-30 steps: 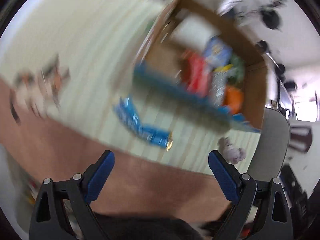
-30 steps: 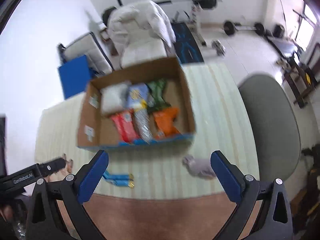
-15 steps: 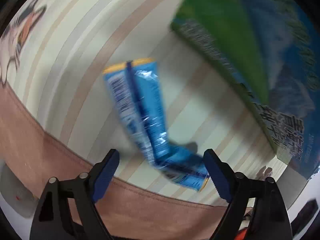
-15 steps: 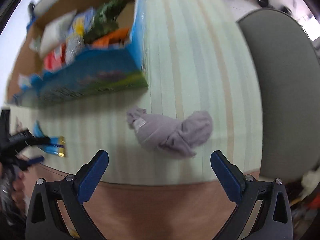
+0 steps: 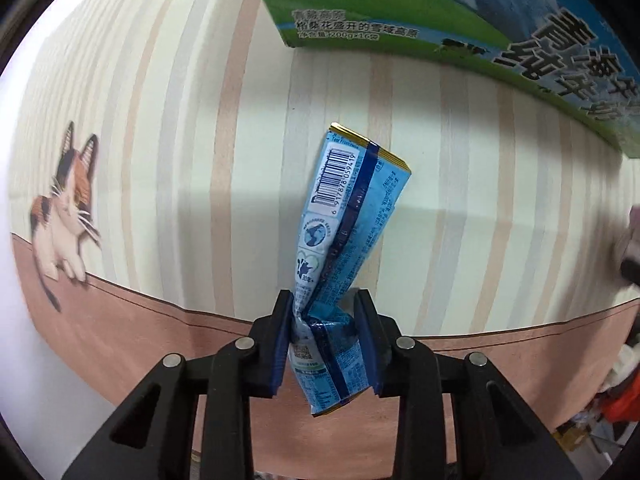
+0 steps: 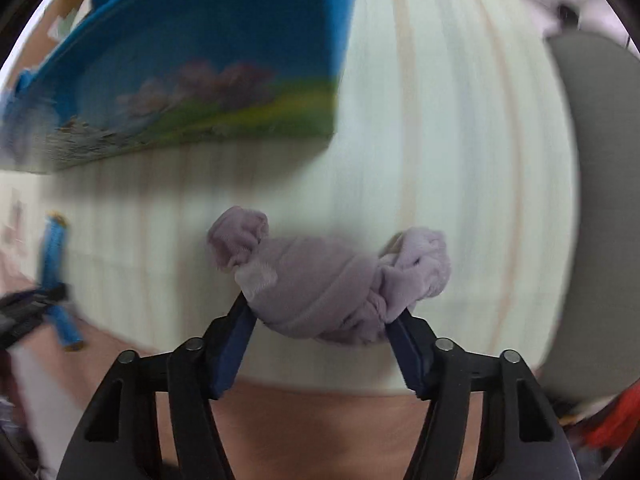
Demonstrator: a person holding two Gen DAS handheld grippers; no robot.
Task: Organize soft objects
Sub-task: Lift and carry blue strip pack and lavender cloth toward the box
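Observation:
My left gripper [image 5: 323,330] is shut on a blue snack packet [image 5: 352,208], pinching it near its lower end; the packet twists at the grip and its barcode end points away over the striped tablecloth. My right gripper [image 6: 322,322] is shut on a knotted lilac sock bundle [image 6: 320,280], its fingers pressing both sides. The blue packet and the left gripper also show blurred at the left edge of the right wrist view [image 6: 54,256]. The cardboard box [image 6: 200,68] with a blue and green printed side stands just beyond both grippers.
The striped tablecloth [image 5: 160,120] has a cat print [image 5: 64,208] at the left and a brown border along the near edge. A grey chair seat [image 6: 600,200] stands off the table's right side. The box side also shows in the left wrist view [image 5: 440,12].
Both grippers dropped to the table and closed: the left one onto the blue packet, the right one onto the lilac sock bundle. Both were open half a second ago.

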